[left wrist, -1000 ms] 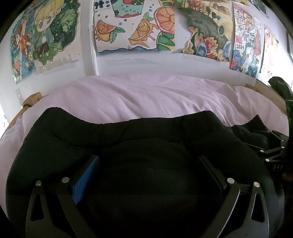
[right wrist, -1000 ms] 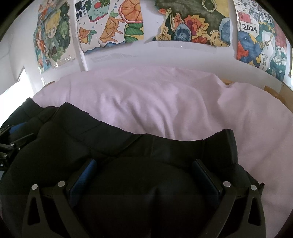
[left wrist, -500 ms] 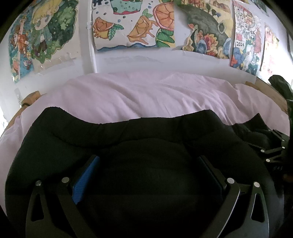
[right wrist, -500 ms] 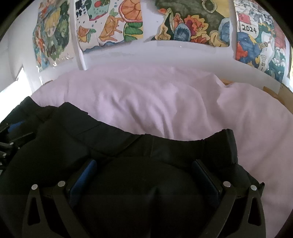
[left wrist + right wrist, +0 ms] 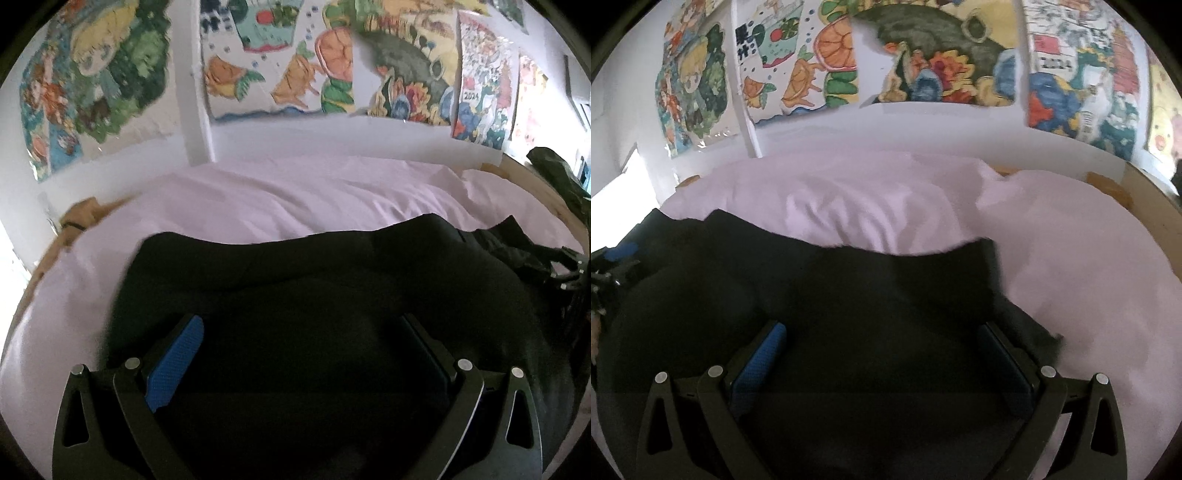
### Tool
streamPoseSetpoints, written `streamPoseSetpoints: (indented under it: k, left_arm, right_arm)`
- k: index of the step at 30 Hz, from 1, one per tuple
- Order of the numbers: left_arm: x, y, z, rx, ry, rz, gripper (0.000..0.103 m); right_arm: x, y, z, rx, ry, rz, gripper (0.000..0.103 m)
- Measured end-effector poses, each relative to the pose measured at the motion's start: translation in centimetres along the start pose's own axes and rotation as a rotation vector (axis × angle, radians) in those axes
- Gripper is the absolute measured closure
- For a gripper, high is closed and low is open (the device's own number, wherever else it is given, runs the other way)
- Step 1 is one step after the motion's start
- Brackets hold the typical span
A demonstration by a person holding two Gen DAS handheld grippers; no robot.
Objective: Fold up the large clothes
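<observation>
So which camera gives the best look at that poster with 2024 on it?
The right wrist view: the 2024 poster is larger and nearer the middle there, though blurred. In the left wrist view it sits small toward the right edge.

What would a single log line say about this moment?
scene: black garment on lilac bedsheet | left tool: open over garment | right tool: open over garment | fold: unfinished

A poster [image 5: 480,88] on the wall bore "2024" (blurred in the right wrist view). Another poster [image 5: 764,48] carried black Chinese characters, too smeared to read.
</observation>
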State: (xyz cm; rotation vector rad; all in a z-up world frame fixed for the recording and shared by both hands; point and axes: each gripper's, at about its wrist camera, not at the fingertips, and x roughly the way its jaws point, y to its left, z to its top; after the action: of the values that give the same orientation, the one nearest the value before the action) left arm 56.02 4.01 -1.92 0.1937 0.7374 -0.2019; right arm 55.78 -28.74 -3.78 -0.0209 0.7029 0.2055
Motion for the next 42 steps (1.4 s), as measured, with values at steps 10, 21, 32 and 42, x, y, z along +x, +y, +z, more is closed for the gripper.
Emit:
streamPoseSetpoints:
  k: [10,21,32,42]
  left_arm:
    - [-5.6,4.2,-3.3,0.033,-0.073,0.030,0.001]
    - [-5.6,9.9,-6.8,-0.202,0.066,-0.196,0.001]
    - [-2.4,11.1,-6.5,-0.237,0.148,-0.396,0.001]
    - [-0.5,10.0,-6.0,-0.176,0.225,-0.563,0.001]
  right_arm:
    - [-3.5,-4.8,-2.0,0.211,0.068,0.130,0.000]
    - [-1.6,-7.2,-4.7,0.275,0.248,0.232,0.000]
    - [0.9,-8.8,-6.8,0.300,0.243,0.445,0.000]
    - [1.1,-9.0,-7.4,0.290,0.223,0.546,0.000]
